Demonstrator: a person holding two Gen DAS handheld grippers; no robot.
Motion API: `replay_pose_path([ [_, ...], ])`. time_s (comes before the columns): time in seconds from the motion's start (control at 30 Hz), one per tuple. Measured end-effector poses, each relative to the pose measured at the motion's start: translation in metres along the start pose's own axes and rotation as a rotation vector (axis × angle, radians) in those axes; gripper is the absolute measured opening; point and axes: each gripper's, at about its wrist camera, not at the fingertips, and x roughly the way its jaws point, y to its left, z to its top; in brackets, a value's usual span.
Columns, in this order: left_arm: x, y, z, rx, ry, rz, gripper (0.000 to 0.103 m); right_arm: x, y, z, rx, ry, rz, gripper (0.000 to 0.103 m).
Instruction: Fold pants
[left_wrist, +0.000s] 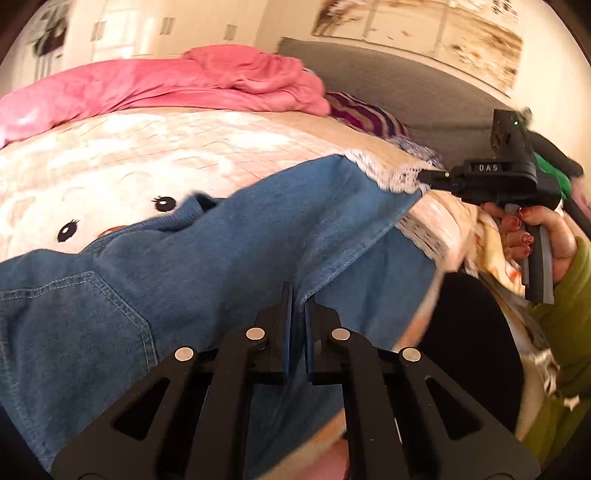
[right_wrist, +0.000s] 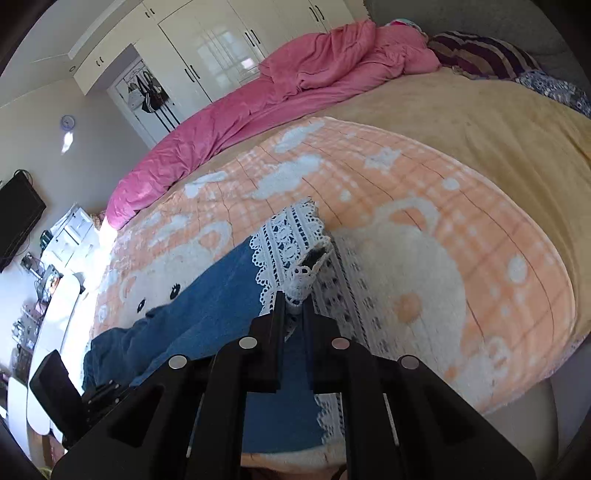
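The left tool (left_wrist: 298, 295) is pinched narrow on a denim edge of the blue pants (left_wrist: 184, 266). The right tool (right_wrist: 294, 301) clamps the pants' white lace hem (right_wrist: 286, 236). The pants lie stretched across the peach cartoon blanket (right_wrist: 424, 206), near the pink duvet (right_wrist: 295, 85).
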Motion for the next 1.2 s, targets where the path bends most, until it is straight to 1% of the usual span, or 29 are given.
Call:
replay_pose_path([
  [0.07,-0.001,-0.007,-0.006,0.036,0.018,0.008,0.001,-0.007,-0.009,-0.016,0.026,0.022,-0.006,0.008],
  [0.17,-0.001,-0.015,-0.012,0.069,0.040,0.007,0.001,-0.011,-0.015,-0.036,0.032,0.054,-0.018,0.008],
  [0.23,-0.001,-0.020,-0.015,0.087,0.043,0.006,0.001,-0.010,-0.021,-0.044,0.035,0.077,-0.025,0.008],
  [0.3,0.000,-0.025,-0.017,0.102,0.041,0.010,0.001,-0.008,-0.030,-0.052,0.063,0.105,-0.013,0.010],
  [0.47,0.007,-0.031,-0.021,0.125,0.054,0.023,0.001,-0.007,-0.037,-0.051,0.093,0.099,0.025,0.012],
  [0.5,0.007,-0.031,-0.021,0.121,0.058,0.014,0.001,-0.006,-0.039,-0.051,0.104,0.100,0.026,0.012],
  [0.53,0.006,-0.031,-0.020,0.120,0.060,0.009,0.001,-0.005,-0.042,-0.050,0.117,0.101,0.038,0.011],
  [0.57,0.004,-0.031,-0.020,0.127,0.064,0.026,0.001,-0.007,-0.043,-0.051,0.123,0.101,0.050,0.009],
  [0.6,0.002,-0.033,-0.021,0.138,0.069,0.037,0.001,-0.011,-0.043,-0.052,0.107,0.098,0.048,0.008],
  [0.7,-0.005,-0.036,-0.026,0.158,0.074,0.026,0.001,-0.022,-0.039,-0.051,0.052,0.103,0.039,0.008],
  [0.73,-0.005,-0.038,-0.027,0.171,0.083,0.035,0.001,-0.022,-0.040,-0.051,0.049,0.107,0.038,0.008],
  [0.77,-0.004,-0.040,-0.028,0.185,0.095,0.038,0.001,-0.021,-0.041,-0.052,0.048,0.115,0.038,0.008],
  [0.8,-0.001,-0.041,-0.030,0.206,0.108,0.037,0.001,-0.016,-0.042,-0.055,0.044,0.138,0.016,0.008],
  [0.87,0.007,-0.038,-0.033,0.199,0.138,0.050,0.001,-0.007,-0.046,-0.062,0.053,0.186,-0.015,0.010],
  [0.93,0.010,-0.036,-0.035,0.192,0.149,0.058,0.002,-0.007,-0.051,-0.065,0.073,0.198,-0.007,0.012],
  [0.97,0.011,-0.035,-0.036,0.187,0.148,0.055,0.003,-0.010,-0.051,-0.064,0.070,0.193,-0.015,0.016],
  [1.0,0.011,-0.035,-0.036,0.190,0.148,0.059,0.003,-0.018,-0.050,-0.062,0.057,0.169,-0.033,0.021],
  [1.07,0.011,-0.035,-0.036,0.191,0.149,0.056,0.003,-0.035,-0.043,-0.054,0.018,0.106,-0.077,0.022],
  [1.1,0.012,-0.035,-0.036,0.193,0.149,0.056,0.004,-0.047,-0.033,-0.049,-0.040,0.046,-0.113,0.023],
  [1.13,0.013,-0.036,-0.036,0.194,0.149,0.057,0.005,-0.051,-0.025,-0.044,-0.080,0.010,-0.111,0.023],
  [1.17,0.013,-0.036,-0.037,0.196,0.150,0.052,0.008,-0.053,-0.017,-0.041,-0.109,-0.007,-0.098,0.028],
  [1.2,0.014,-0.036,-0.037,0.197,0.152,0.045,0.012,-0.050,-0.007,-0.040,-0.142,-0.003,-0.062,0.034],
])
